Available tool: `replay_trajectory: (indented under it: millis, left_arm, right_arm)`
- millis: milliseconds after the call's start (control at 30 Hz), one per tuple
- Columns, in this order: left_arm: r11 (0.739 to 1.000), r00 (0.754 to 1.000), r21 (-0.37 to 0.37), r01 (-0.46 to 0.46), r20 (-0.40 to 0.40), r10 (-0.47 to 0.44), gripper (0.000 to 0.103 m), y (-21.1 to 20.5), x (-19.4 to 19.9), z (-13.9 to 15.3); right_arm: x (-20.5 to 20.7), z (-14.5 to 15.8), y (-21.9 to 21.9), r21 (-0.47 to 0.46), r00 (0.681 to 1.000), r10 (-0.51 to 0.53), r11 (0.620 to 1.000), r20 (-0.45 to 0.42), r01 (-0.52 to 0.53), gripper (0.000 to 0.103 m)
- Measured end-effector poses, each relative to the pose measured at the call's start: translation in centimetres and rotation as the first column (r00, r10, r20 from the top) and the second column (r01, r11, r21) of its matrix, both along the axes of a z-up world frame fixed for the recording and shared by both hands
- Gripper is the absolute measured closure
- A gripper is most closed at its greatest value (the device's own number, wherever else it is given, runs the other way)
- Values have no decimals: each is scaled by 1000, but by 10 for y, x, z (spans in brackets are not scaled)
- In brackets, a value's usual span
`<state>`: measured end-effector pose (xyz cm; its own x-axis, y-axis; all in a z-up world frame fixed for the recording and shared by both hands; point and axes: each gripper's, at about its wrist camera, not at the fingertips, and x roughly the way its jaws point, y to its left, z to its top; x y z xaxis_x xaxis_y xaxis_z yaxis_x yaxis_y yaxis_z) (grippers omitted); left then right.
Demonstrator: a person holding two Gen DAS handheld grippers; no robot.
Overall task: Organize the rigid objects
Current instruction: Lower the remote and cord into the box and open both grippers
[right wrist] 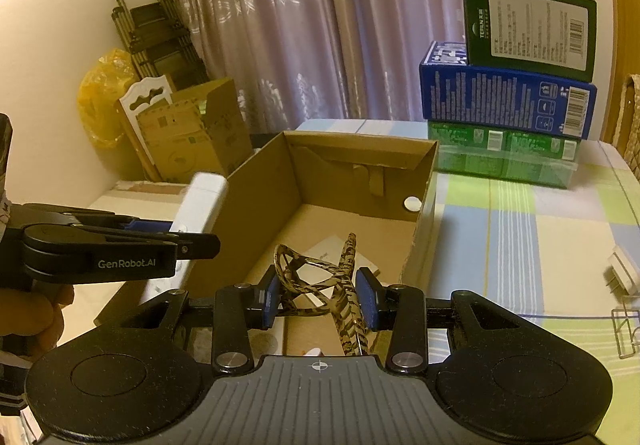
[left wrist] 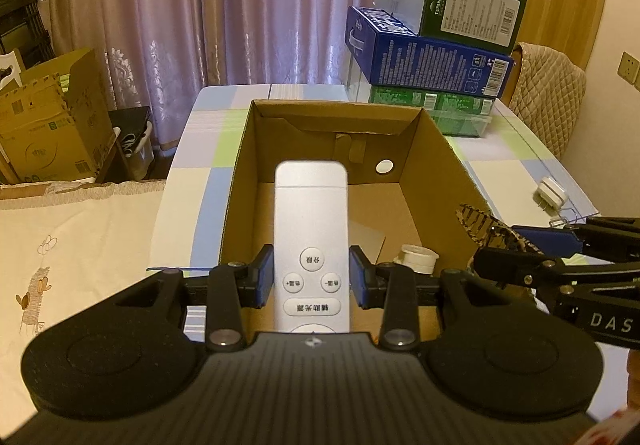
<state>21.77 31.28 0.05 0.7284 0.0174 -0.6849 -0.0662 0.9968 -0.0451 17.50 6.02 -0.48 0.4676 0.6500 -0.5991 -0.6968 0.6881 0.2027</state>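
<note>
Holding a white remote control (left wrist: 311,245) lengthwise, the left tongs (left wrist: 311,281) are clenched on its sides near the buttons, with the remote's far end reaching out over the open cardboard box (left wrist: 440,149) on the counter (left wrist: 520,173). The right tongs (right wrist: 318,295) are clenched on a brown patterned hair clip (right wrist: 316,277), held over the near right part of the same box.

Judging by this, the task is midway. Inside the box there is already a white round item (left wrist: 416,259) by the near wall and a flat pale card (left wrist: 366,237) on the floor, so some sorting seems done. Both held things are above the box but not yet set down. To the right of the box, a white plug adapter (left wrist: 552,195) and a small wire clip (right wrist: 626,329) lie on the counter and probably remain to be gathered.

Both tools point toward the far side of the counter, side by side and level, the left one centred on the box, the right one close beside it. The stacked retail boxes (left wrist: 432,57) at the far right stand apart from the work.
</note>
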Motion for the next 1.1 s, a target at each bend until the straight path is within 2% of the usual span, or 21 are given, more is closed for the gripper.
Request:
replay_trajectory:
  millis: [1100]
  left_arm:
    - [1000,1000,16,-9,23,9,70,-1,-7,8]
  right_arm:
    - [-2,-2,-2,7,1000,-8,1000,-3,8,66]
